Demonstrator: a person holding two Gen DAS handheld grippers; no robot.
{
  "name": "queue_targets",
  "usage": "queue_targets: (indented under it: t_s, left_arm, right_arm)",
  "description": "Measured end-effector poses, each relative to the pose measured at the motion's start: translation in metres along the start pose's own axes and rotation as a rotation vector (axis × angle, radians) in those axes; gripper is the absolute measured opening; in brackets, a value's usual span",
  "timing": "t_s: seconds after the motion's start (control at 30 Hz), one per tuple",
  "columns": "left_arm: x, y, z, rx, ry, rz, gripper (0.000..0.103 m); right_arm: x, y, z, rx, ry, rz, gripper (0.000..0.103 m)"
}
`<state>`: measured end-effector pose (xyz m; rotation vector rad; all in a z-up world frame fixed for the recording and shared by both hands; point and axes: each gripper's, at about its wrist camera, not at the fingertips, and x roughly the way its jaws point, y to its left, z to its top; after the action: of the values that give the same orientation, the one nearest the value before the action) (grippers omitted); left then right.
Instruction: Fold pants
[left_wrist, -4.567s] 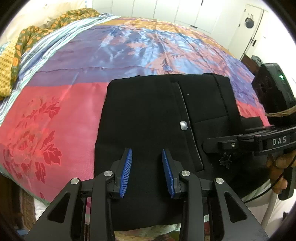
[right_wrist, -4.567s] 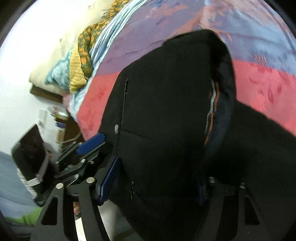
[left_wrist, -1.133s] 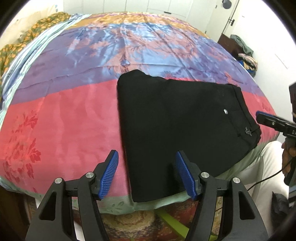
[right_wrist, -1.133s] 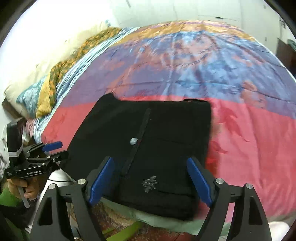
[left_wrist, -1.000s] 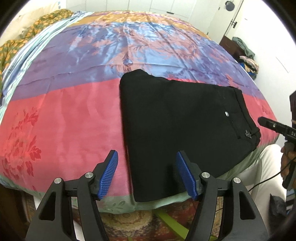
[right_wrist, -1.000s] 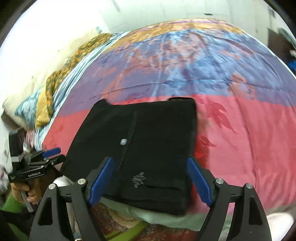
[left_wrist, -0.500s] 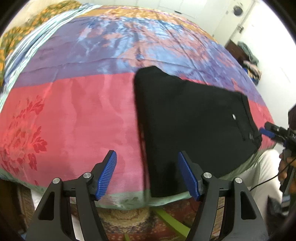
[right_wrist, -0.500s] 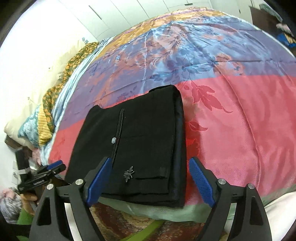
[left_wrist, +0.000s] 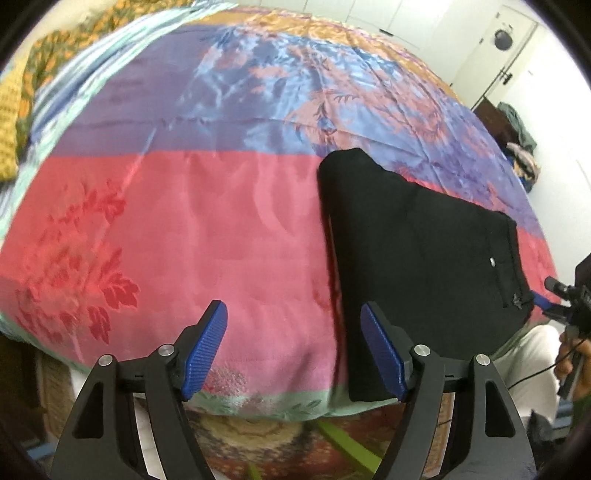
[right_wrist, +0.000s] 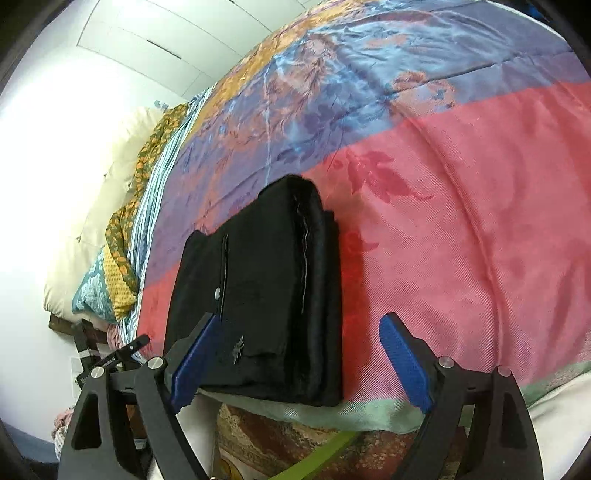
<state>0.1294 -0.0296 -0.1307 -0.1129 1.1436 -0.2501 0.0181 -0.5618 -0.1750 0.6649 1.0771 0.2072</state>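
Near the bed's front edge the folded black pants lie flat on the bedspread, long axis running away from that edge. Right gripper straddles their near end, jaws opening wide, gripping nothing; left gripper, also opening and empty, sits off to their left.

My pants lie folded into a thick black stack, flat on the bed's red band, near edge at the mattress edge; at 5 o'clock on them a silver button; layered folds face 3 o'clock.
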Motion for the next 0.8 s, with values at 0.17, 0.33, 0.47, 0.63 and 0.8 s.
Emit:
queue_targets:
  t_s: [0.17, 0.33, 0.47, 0.63, 0.8]
  left_arm:
    - [-0.002, -0.007, 0.005, 0.048, -0.019, 0.052, 0.076]
    - [-0.002, -0.009, 0.006, 0.062, -0.022, 0.071, 0.077]
    - [0.005, -0.007, 0.004, 0.043, 0.016, -0.011, 0.079]
    - [0.035, -0.002, 0.001, -0.039, 0.14, -0.246, 0.083]
    - [0.074, -0.021, 0.003, -0.064, 0.218, -0.369, 0.092]
  right_arm:
    - [0.003, 0.0, -0.001, 0.0, 0.005, 0.002, 0.087]
    - [0.002, 0.002, 0.001, -0.015, 0.009, -0.002, 0.087]
    - [0.004, 0.001, 0.003, -0.035, 0.031, 0.021, 0.088]
    - [0.027, -0.014, 0.011, -0.026, 0.126, 0.144, 0.094]
    - [0.066, -0.011, 0.013, -0.078, 0.228, 0.214, 0.097]
